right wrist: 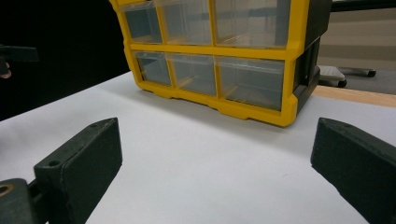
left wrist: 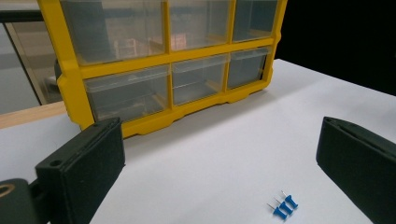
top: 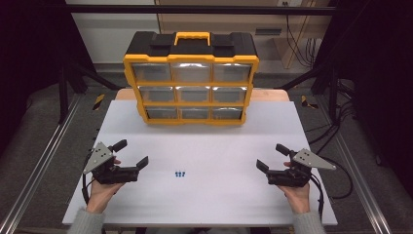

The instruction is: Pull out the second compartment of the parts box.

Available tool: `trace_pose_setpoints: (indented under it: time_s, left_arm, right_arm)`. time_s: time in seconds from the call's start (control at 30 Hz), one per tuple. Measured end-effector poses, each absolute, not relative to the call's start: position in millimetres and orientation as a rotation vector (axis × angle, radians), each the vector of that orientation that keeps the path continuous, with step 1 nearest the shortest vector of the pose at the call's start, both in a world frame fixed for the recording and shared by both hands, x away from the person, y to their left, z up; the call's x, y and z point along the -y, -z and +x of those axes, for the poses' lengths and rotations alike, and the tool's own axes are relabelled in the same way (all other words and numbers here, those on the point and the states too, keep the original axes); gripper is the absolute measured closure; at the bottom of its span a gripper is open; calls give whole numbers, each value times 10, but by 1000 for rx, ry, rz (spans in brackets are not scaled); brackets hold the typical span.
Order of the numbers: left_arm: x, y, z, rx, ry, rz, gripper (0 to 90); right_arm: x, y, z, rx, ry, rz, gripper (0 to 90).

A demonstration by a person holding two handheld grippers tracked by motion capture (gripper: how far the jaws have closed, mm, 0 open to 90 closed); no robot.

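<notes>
High view: both grippers' fingers (top: 118, 145) apart, empty; pushpins (top: 180, 173) between; no writing legible.

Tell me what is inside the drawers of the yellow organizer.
The drawers of the yellow organizer are clear plastic and look empty. Glare hides the top row's contents. The blue pushpins lie outside on the table.

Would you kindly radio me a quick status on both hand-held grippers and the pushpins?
Left hand-held gripper open, empty. Right hand-held gripper open, empty. Blue pushpins lie untouched between them. Nothing in the way.
</notes>
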State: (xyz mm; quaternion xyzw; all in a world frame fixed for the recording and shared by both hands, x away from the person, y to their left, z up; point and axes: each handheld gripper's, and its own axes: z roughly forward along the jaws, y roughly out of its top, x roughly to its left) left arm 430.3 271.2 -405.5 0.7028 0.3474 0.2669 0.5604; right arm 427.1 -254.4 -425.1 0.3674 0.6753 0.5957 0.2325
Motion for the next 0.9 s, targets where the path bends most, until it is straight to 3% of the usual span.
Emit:
trace_pose_setpoints:
  time_s: [0.9]
  left_arm:
    - [-2683,3945,4351,-775,-643,1713,10]
  right_arm:
    - [2519,4263,4280,-1856,-1635,1019,26]
